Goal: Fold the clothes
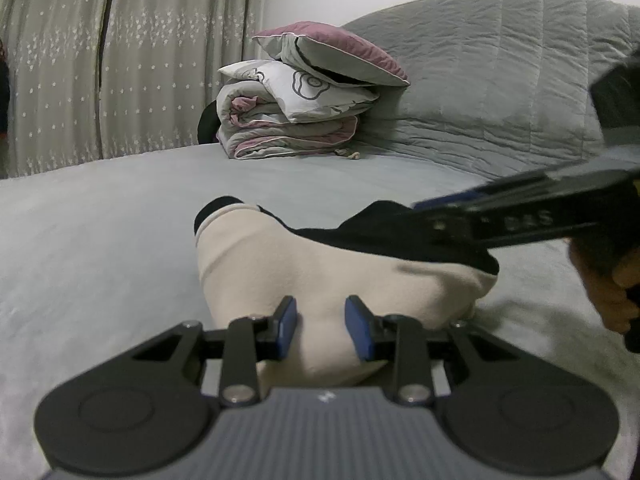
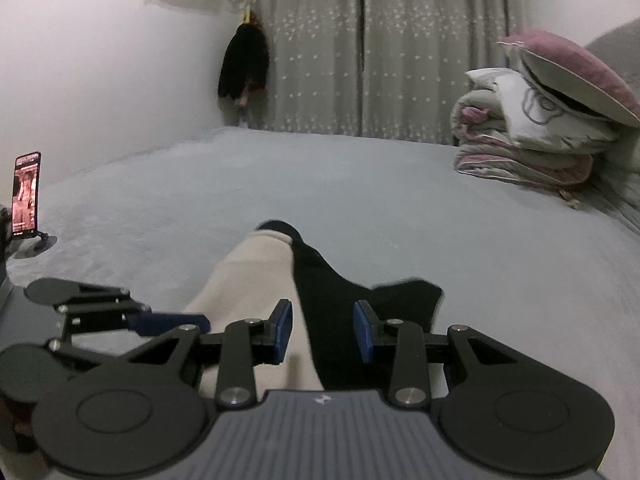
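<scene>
The cream-and-black garment (image 1: 320,276) lies bunched mid-bed, well in front of the stacked bedding (image 1: 296,112), folding apparently unfinished; left gripper (image 1: 321,328) and right gripper (image 2: 323,330) fingers each stand part-open around its cloth, grip uncertain

Soft fleece garment (image 1: 320,276), quilted matt bedspread (image 1: 100,240)

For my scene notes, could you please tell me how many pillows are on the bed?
2, stacked on the folded quilt near the curtain: a purple pillow on top, a white patterned pillow beneath it. Others may be hidden.
</scene>
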Tool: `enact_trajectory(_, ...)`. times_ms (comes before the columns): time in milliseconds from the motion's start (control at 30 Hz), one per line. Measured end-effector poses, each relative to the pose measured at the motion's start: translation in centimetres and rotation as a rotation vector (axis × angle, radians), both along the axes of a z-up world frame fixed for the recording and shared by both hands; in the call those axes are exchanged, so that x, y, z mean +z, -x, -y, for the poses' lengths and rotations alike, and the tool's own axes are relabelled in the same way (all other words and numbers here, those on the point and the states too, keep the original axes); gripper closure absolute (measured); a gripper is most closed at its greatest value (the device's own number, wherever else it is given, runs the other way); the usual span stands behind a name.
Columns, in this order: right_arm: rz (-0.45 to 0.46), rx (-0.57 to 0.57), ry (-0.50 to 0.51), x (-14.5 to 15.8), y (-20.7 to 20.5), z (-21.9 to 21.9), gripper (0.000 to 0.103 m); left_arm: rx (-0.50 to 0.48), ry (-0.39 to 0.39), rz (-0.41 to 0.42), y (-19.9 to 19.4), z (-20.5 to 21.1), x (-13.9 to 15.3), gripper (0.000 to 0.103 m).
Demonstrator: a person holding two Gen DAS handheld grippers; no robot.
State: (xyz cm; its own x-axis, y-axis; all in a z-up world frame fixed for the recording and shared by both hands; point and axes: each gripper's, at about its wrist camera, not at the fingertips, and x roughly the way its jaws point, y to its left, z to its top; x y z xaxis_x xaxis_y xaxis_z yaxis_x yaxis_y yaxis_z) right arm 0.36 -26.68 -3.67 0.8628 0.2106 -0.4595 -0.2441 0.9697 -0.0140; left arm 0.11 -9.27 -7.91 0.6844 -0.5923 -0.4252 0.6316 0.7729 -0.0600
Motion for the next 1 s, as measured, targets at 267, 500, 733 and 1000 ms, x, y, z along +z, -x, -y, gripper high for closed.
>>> enact_trajectory(267, -0.084, 0.07, 0.007, -0.7, -3.9, -2.6, 0.069, -0.015, 0.029, -0.023, -0.1, -0.3, -0.3, 0.075)
enact_trajectory(500, -0.124, -0.023, -0.061, -2.7, -7.0, -0.8, 0.07, -0.028, 0.035, -0.038, -0.4, -0.5, -0.3, 0.075)
enact_trajectory(733, -0.092, -0.117, -0.117, -2.0, -6.8, 1.1, 0.068, -0.032, 0.046, -0.058, -0.7, -0.6, 0.4, 0.064)
enact_trajectory(1000, -0.056, -0.095, -0.103, -1.0, -3.7, 2.3, 0.066, 0.009, 0.119, -0.031, -2.5, -1.5, 2.7, 0.055)
